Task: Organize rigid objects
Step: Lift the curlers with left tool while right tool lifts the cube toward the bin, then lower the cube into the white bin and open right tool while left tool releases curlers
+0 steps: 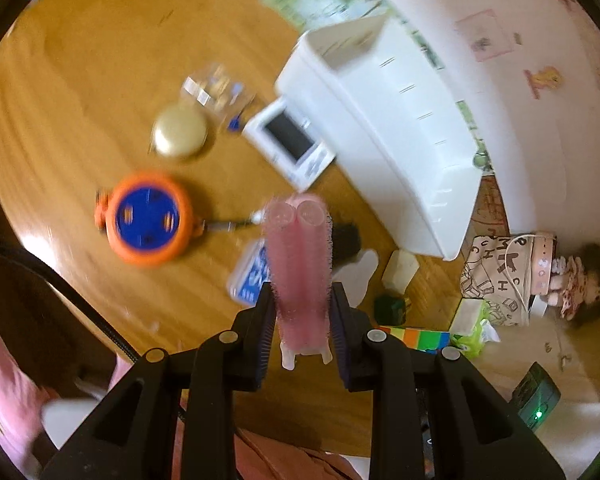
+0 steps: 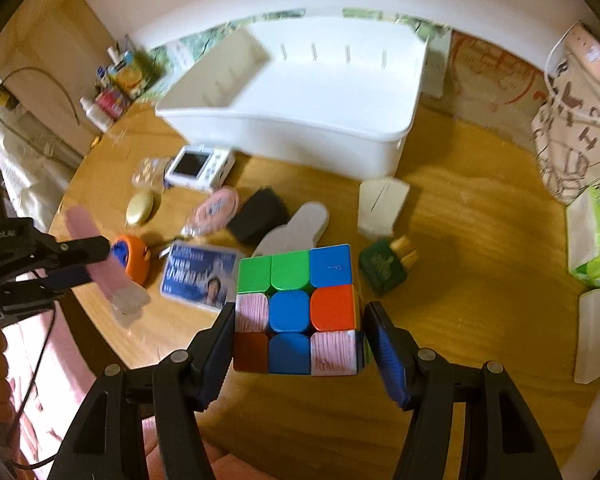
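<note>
Currently we are holding two grippers above the wooden desk, each carrying one item. Our left gripper is clamping its jaws tight on one pair of pink hair rollers, two tubes side by side, lifted clear of the desk. Our right gripper is pressing its jaws, partly apart, against both sides of one puzzle cube, also raised.

We are counting one white bin at the far edge of the desk, standing empty as far as its interior shows. Before it we are noting, each lying singly: one white camera, one gold oval case, one orange and blue round reel, one pink round tin, one black block, one blue card in a clear case, one green box, one pale flat paddle-shaped piece and one small clear packet. One green tissue pack is sitting at the right edge.
</note>
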`<state>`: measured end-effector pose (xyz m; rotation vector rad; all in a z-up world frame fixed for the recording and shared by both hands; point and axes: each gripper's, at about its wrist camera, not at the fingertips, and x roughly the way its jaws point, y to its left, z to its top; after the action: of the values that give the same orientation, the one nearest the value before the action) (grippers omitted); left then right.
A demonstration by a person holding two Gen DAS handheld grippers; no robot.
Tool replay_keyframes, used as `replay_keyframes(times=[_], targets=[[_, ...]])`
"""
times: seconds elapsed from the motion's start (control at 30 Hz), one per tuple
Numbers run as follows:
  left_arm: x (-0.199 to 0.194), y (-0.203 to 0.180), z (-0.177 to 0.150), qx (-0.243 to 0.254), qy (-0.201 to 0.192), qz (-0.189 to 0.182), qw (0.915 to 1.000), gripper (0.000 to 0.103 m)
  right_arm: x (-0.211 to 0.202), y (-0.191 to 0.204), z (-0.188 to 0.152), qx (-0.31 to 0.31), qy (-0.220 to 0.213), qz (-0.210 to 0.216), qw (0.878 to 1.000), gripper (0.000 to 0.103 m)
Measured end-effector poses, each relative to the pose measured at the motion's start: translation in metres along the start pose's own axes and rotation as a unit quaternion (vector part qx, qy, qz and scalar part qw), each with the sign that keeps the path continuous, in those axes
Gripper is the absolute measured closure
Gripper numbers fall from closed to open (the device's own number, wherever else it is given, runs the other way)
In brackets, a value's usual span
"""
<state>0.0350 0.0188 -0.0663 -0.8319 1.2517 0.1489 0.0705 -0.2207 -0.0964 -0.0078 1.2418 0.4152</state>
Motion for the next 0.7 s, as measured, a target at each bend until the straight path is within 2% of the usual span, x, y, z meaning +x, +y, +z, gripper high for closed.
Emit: replay_keyframes(times=[0.3, 0.6, 0.7], targets=[[-0.025, -0.037, 0.041, 0.104, -0.048, 0.004, 0.9935, 0.075, -0.007, 0.004, 0.026, 0.042, -0.031, -0.003, 0.999, 0.039], [-0.038, -0.072, 0.074, 0.198, -0.085, -0.004, 0.9764, 0.075, -0.018, 0.015, 0.058, 0.075, -0.077, -0.005, 0.994, 0.039], [-0.039, -0.083, 0.084, 0.235, -0.105, -0.015, 0.9662, 0.075, -0.023, 0.018, 0.070, 0.083, -0.096, -0.013, 0.992, 0.039]])
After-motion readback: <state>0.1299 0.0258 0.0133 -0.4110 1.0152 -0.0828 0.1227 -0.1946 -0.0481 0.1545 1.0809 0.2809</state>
